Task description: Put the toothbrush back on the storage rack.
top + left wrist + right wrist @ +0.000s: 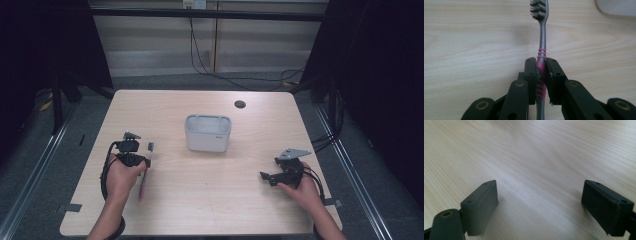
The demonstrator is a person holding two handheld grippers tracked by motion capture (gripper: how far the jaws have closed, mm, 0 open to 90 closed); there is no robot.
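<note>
Toothbrush (542,47): pink-and-grey handle pinched between the left gripper (541,65) pads, bristled head beyond the fingertips, lying on the table (215,200)
Right gripper (540,195): fingers spread wide over bare wood
Container (208,133): white, well beyond both grippers' fingertips

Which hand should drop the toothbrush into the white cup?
Left. The left claw is already clamped on the pink-and-grey plastic toothbrush, close to the white rectangular plastic cup. The right claw stands open over bare table.
</note>
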